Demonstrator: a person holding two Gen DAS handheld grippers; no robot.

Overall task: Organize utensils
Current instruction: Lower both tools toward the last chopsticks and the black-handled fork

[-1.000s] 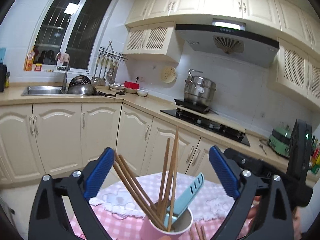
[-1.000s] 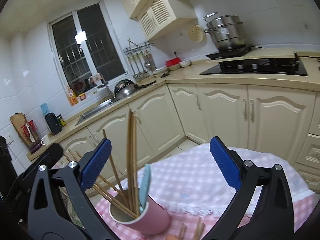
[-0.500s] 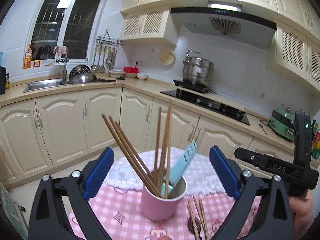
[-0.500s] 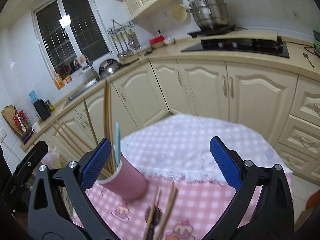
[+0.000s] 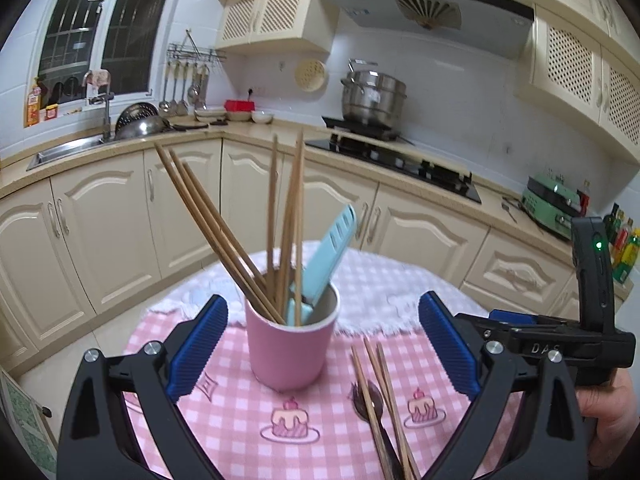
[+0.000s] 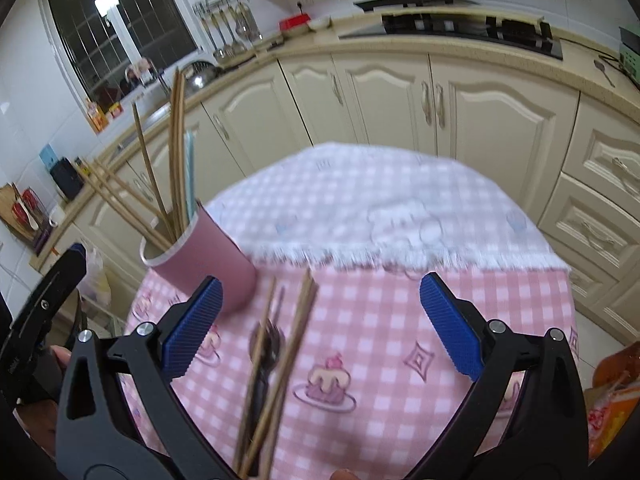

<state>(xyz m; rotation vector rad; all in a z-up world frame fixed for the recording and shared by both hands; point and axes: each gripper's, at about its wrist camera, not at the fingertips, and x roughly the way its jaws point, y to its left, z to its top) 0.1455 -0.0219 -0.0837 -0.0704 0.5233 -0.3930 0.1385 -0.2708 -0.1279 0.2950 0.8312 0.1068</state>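
Several loose wooden chopsticks [image 5: 380,396] lie on the pink checked tablecloth [image 5: 248,408] just right of the pink cylindrical cup [image 5: 290,346], over a dark spoon [image 5: 368,398]. Cup stands upright on the cloth, holding more wooden chopsticks [image 5: 224,232] and a light-blue plastic utensil [image 5: 328,252]. Left gripper [image 5: 322,346], blue-padded jaws wide apart, empty, frames the cup without touching. Right gripper [image 6: 318,326], also spread wide, empty, sits above the loose chopsticks [image 6: 276,364]; view blurred. Cream kitchen cabinets [image 5: 104,224] behind cup.
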